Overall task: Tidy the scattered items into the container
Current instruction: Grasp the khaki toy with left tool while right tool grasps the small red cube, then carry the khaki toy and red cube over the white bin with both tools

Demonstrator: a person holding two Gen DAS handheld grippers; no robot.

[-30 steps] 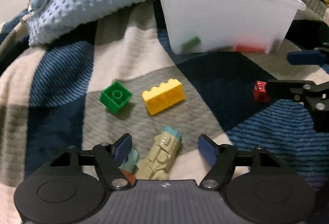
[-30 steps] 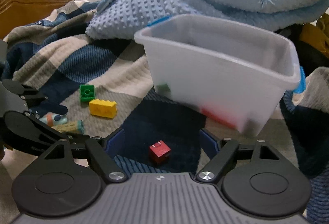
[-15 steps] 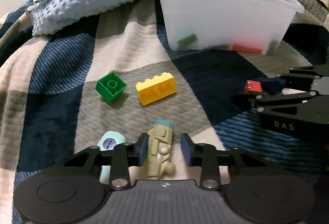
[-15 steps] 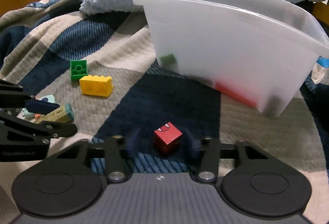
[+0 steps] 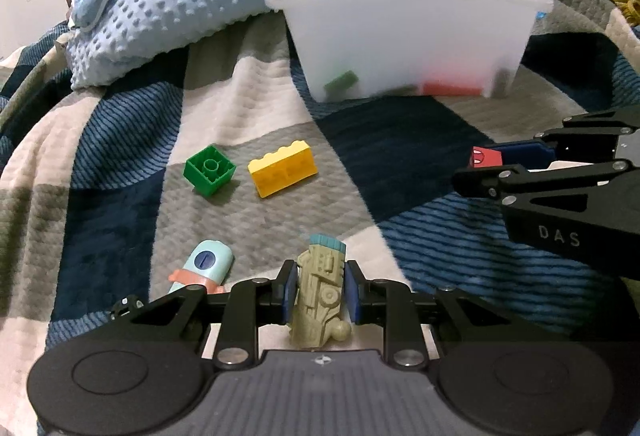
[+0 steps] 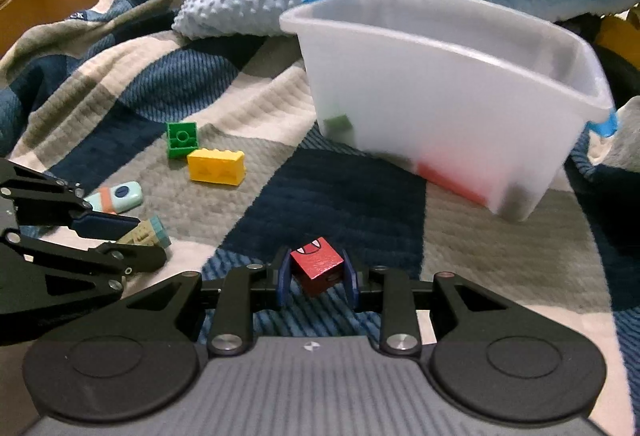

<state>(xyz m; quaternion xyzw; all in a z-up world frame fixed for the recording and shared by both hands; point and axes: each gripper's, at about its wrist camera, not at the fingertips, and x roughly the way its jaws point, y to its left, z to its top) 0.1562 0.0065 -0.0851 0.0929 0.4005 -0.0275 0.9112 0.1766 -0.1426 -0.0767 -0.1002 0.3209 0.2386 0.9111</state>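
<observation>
Left wrist view: left hand-held gripper (image 5: 319,290), jaws just closed, clamps the toy (image 5: 320,296), long axis pointing ahead toward the bin (image 5: 404,36). Right hand-held gripper (image 6: 316,276), just closing, pinches the red cube (image 6: 317,270). The bin lies beyond on the bed, nearer the right hand; its contents blur through frosted walls.

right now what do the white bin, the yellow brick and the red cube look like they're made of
Bin: frosted, translucent plastic, probably; coloured pieces inside show through its wall as blurs.
Yellow brick: hard moulded plastic, smooth with a slight sheen, studs along the top.
Red cube: matte painted faces with a printed mouth and sharp edges; could be painted wood or plastic, the look leaves it open.
</observation>
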